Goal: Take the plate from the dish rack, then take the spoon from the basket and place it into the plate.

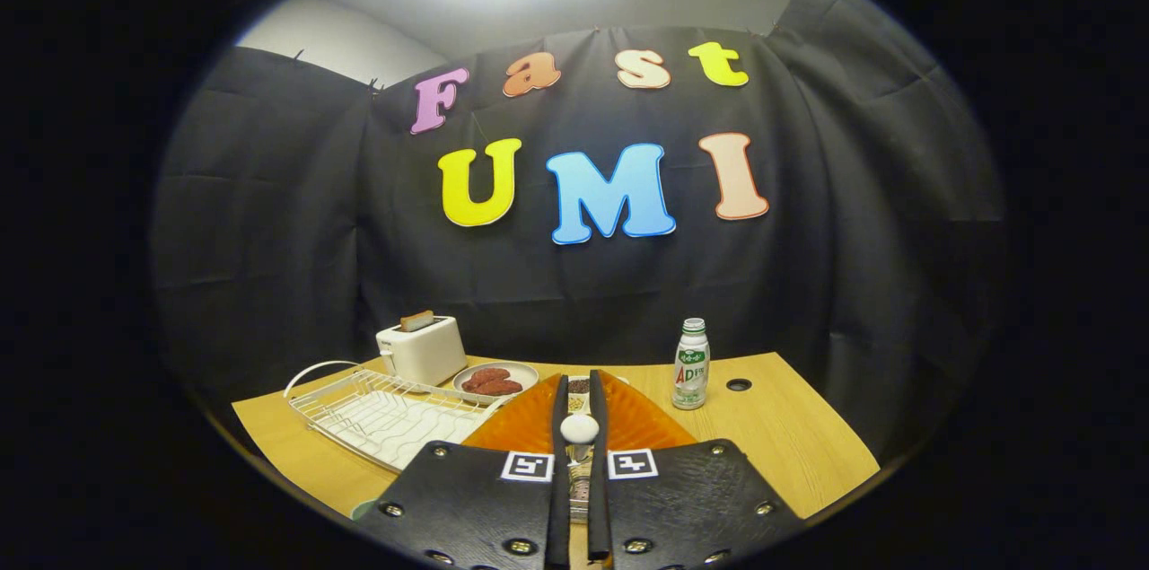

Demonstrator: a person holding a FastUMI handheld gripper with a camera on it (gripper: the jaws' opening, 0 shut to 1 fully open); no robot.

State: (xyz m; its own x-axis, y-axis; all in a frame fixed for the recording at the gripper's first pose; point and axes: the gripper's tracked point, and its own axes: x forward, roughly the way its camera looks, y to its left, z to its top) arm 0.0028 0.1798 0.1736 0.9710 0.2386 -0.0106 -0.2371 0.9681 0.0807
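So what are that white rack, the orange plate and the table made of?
The white dish rack looks like coated metal wire: thin rods in a grid. The orange plate seems translucent ribbed plastic or glass; it glows and shows radial ridges. The tan table has a matte wood-grain look, possibly laminate. The gripper is shut on a white spoon.

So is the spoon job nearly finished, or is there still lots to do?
Nearly. The dish rack has no plate in it, and the orange plate lies on the table just ahead of the gripper, so that step looks done. In hand: the gripper is shut on the spoon, held above the plate. Left: lower the spoon and let go so it rests in the plate.
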